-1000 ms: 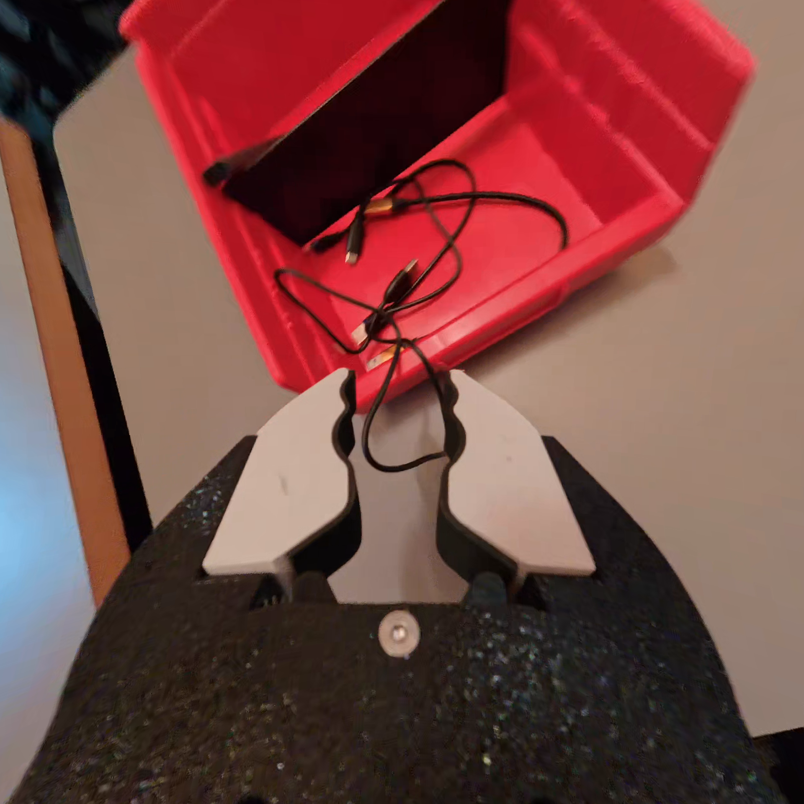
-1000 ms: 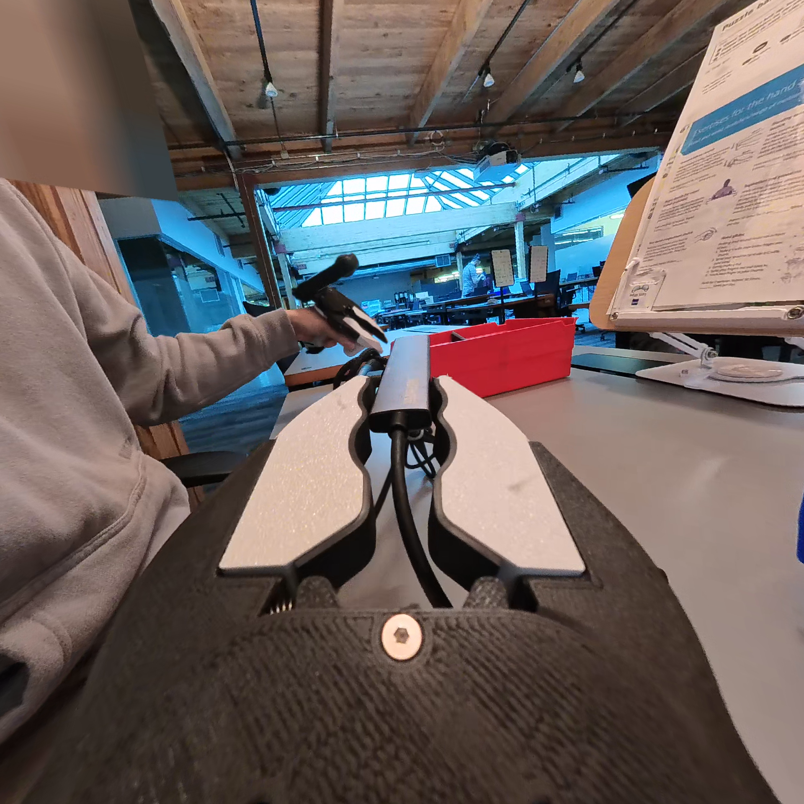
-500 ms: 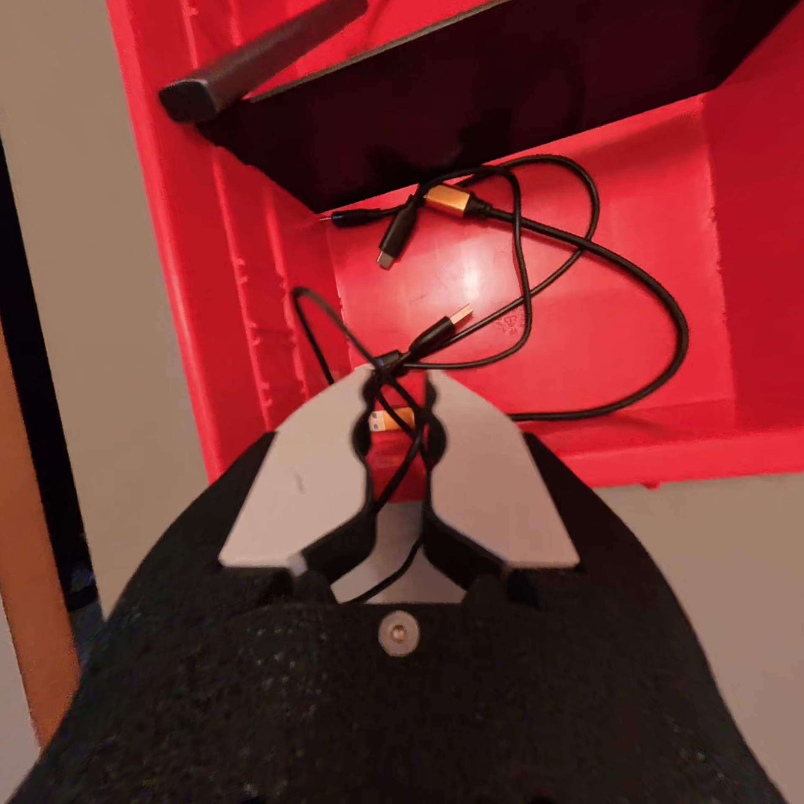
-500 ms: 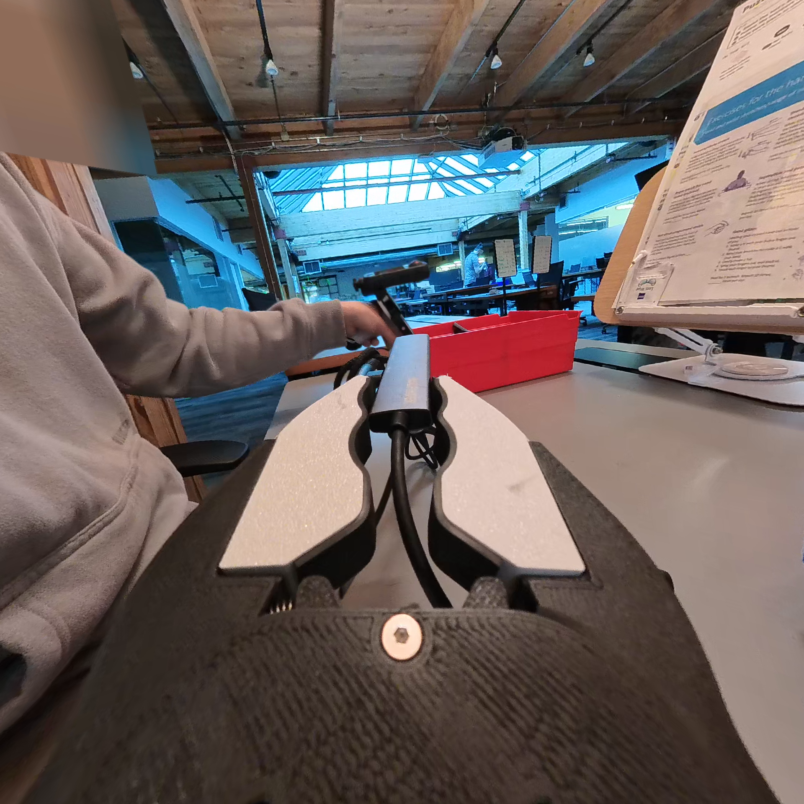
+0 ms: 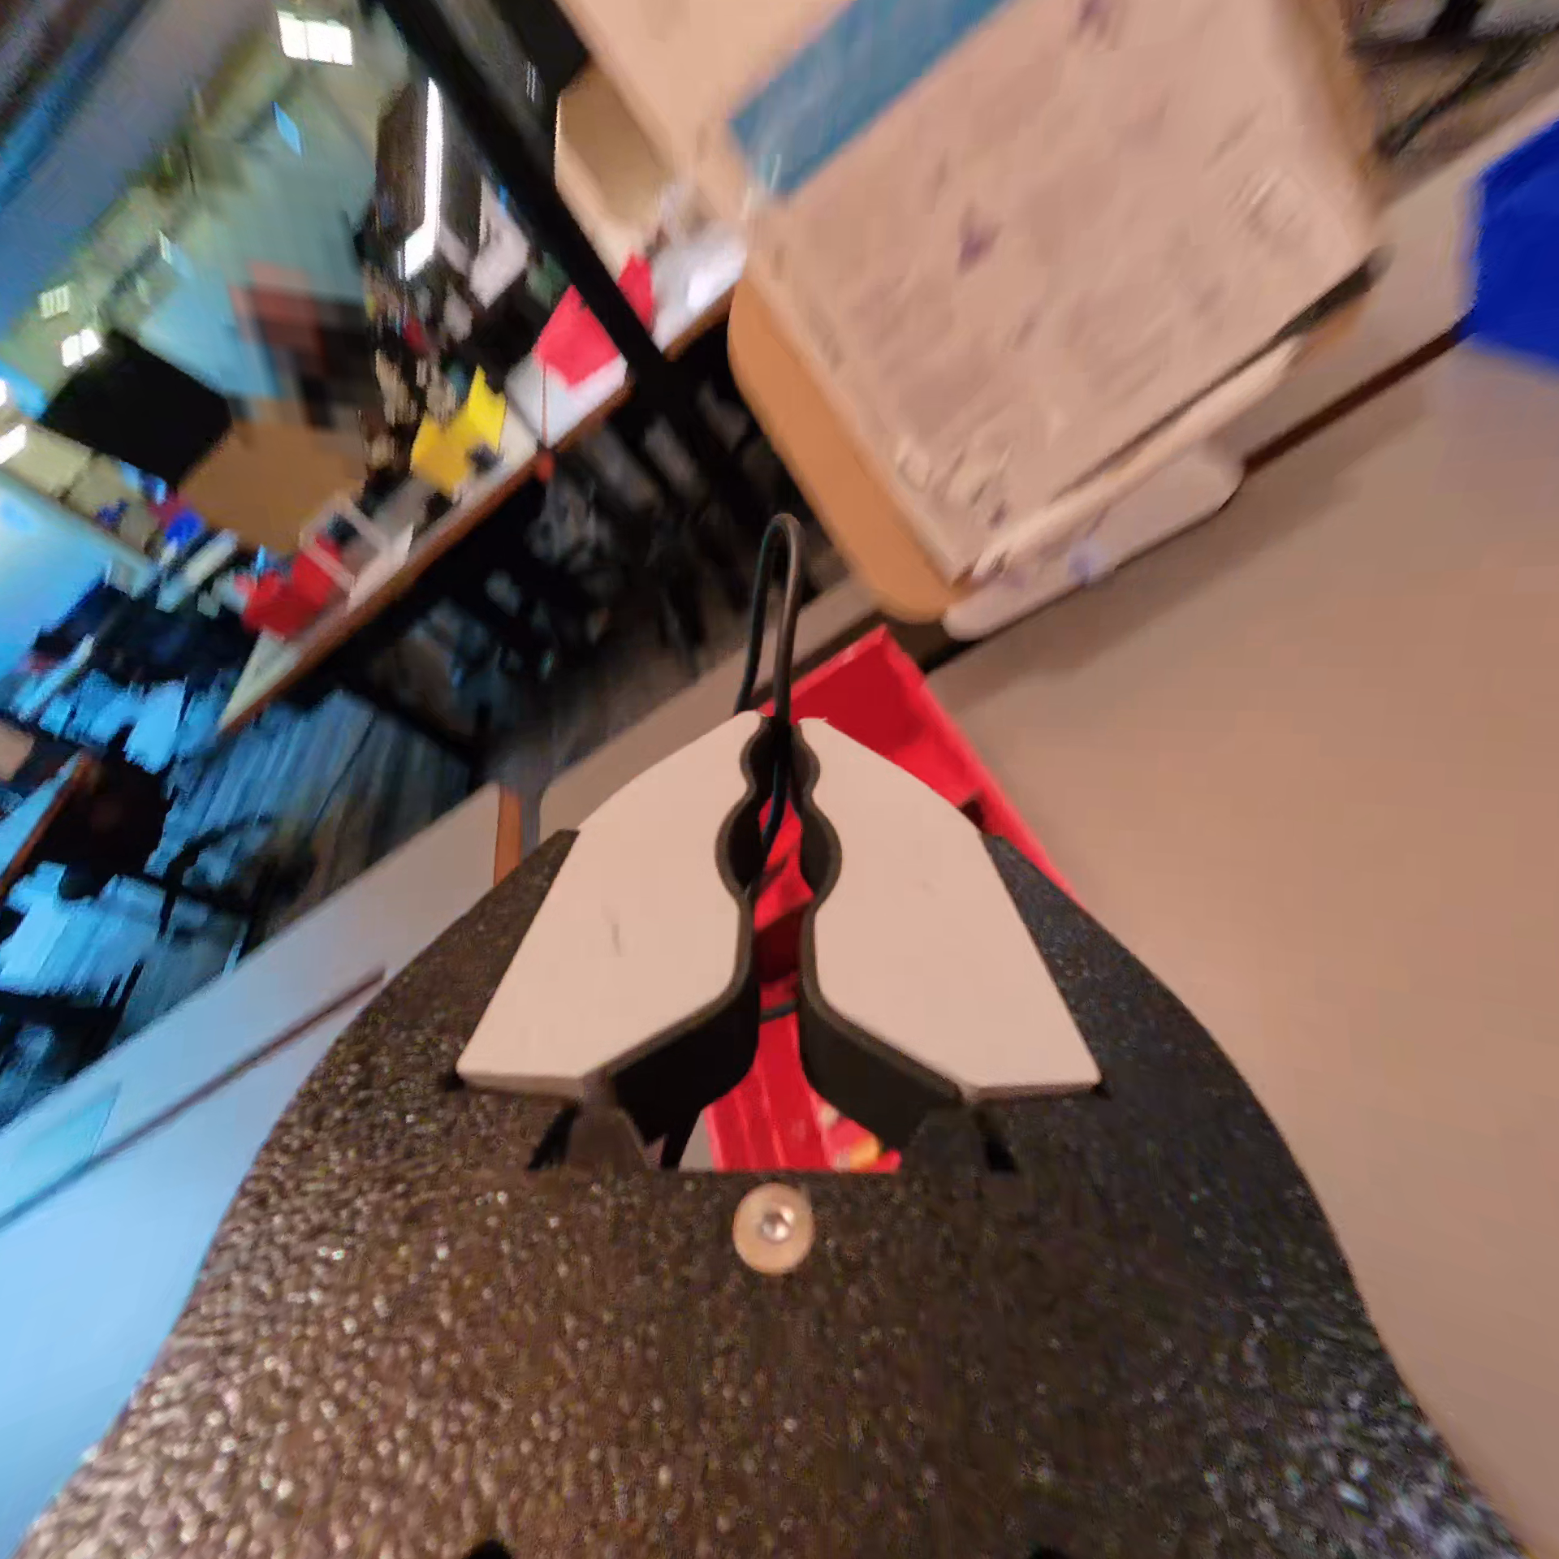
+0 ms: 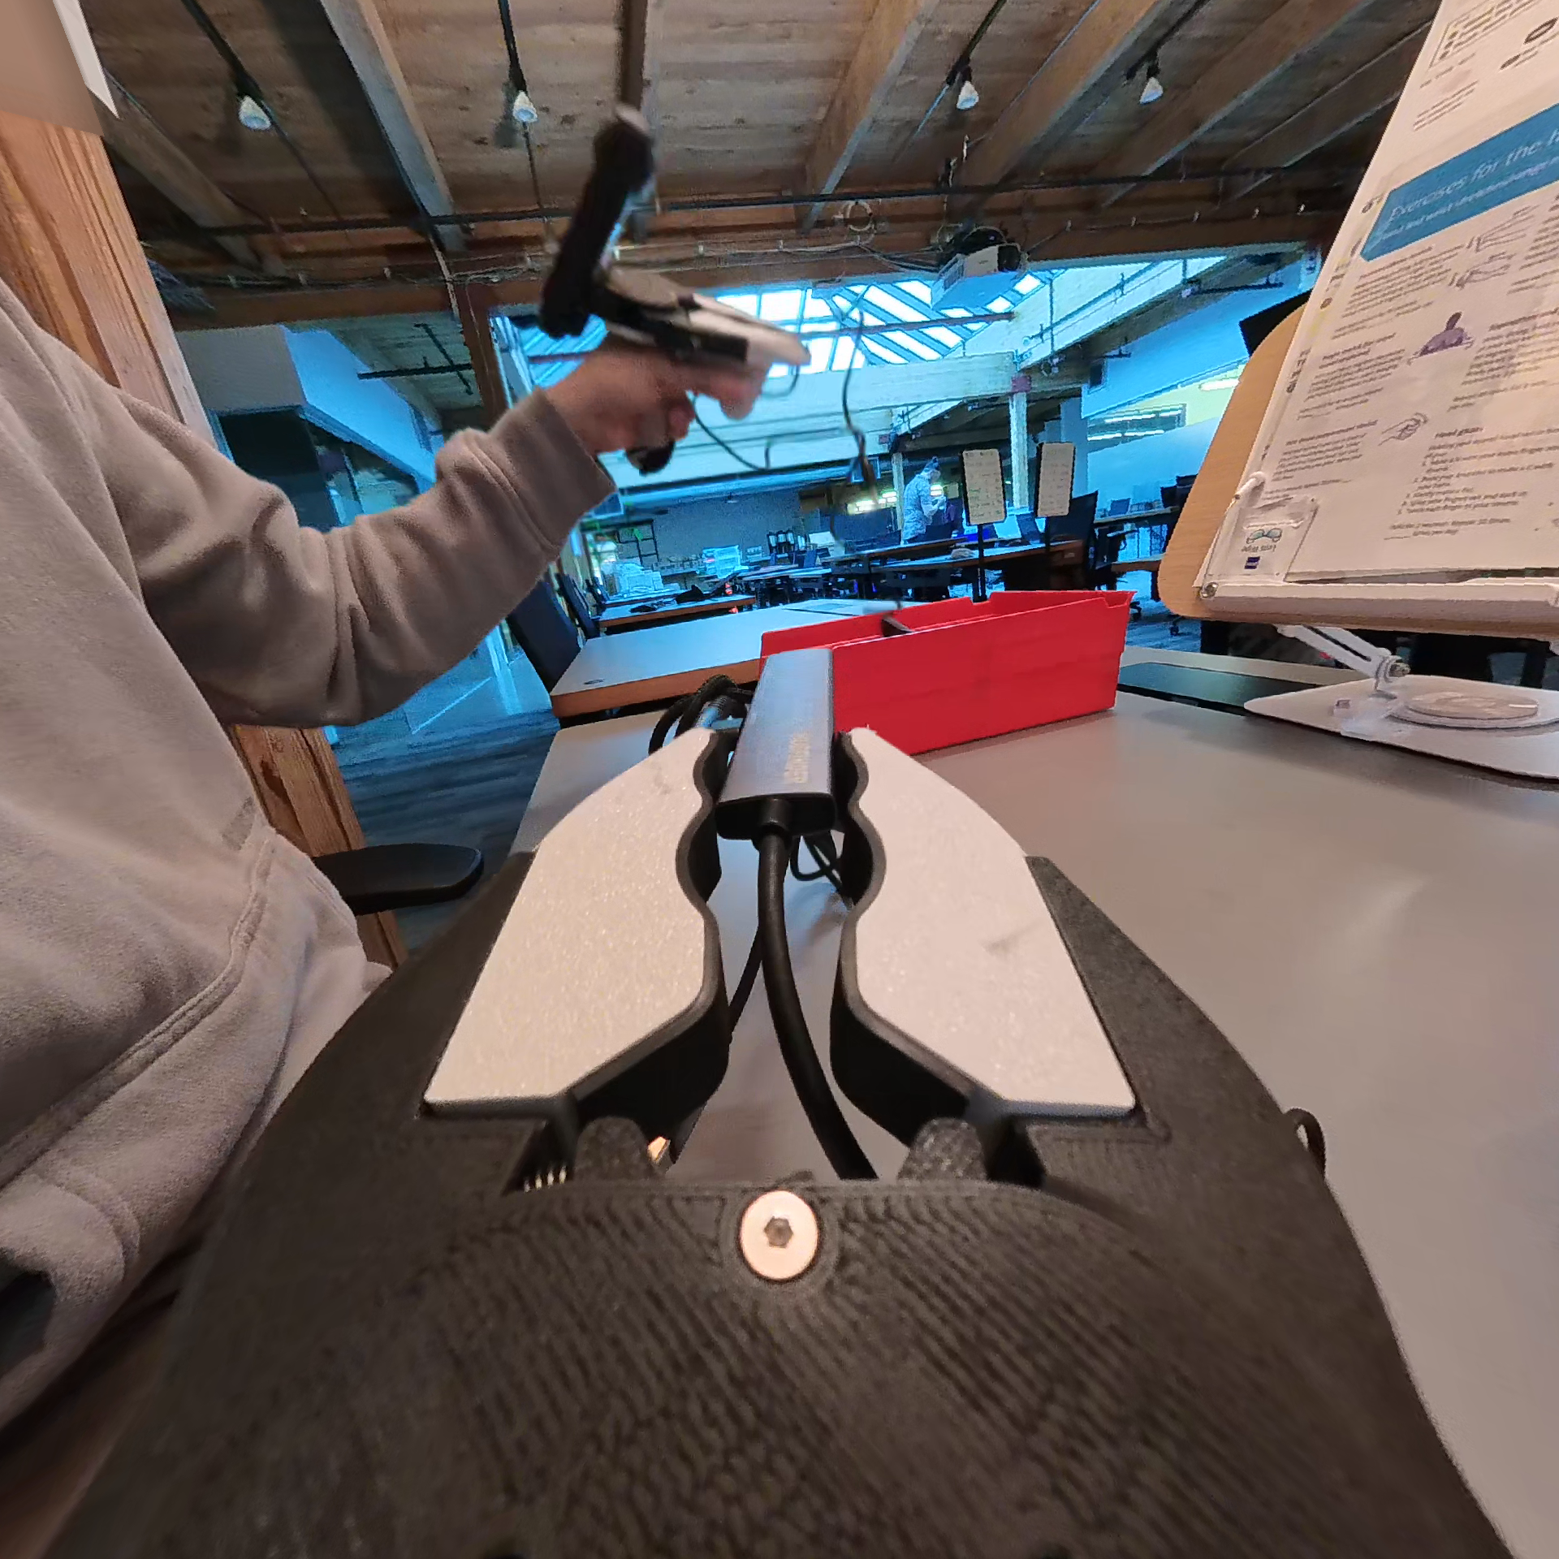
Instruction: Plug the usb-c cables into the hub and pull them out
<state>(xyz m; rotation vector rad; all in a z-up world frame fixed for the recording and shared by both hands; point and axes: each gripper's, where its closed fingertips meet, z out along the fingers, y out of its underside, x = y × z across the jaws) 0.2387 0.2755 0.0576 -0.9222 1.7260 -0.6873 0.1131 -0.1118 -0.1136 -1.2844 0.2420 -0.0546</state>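
My left gripper (image 5: 780, 730) is shut on a thin black usb-c cable (image 5: 789, 590) and holds it high above the red bin (image 5: 894, 717). A loop of the cable sticks out past the fingertips. In the right wrist view the left gripper (image 6: 793, 350) is raised in the air, with the cable (image 6: 848, 396) hanging from it. My right gripper (image 6: 780, 742) is shut on the dark grey hub (image 6: 789, 725) just above the grey table (image 6: 1223, 844). The hub's own black lead (image 6: 780, 945) runs back between the fingers.
The red bin (image 6: 970, 666) stands on the table beyond the hub. A document stand (image 6: 1417, 363) with printed pages stands at the right on a white base (image 6: 1451, 713). The person's grey sleeve (image 6: 295, 590) fills the left. A blue object (image 5: 1518, 245) shows at the far right. Some 45 cm of space lies between my two pairs of fingers.
My left gripper has closed on the cable in the red bin and lifted it high, tilting up away from the bin. My right gripper has kept still with the hub.
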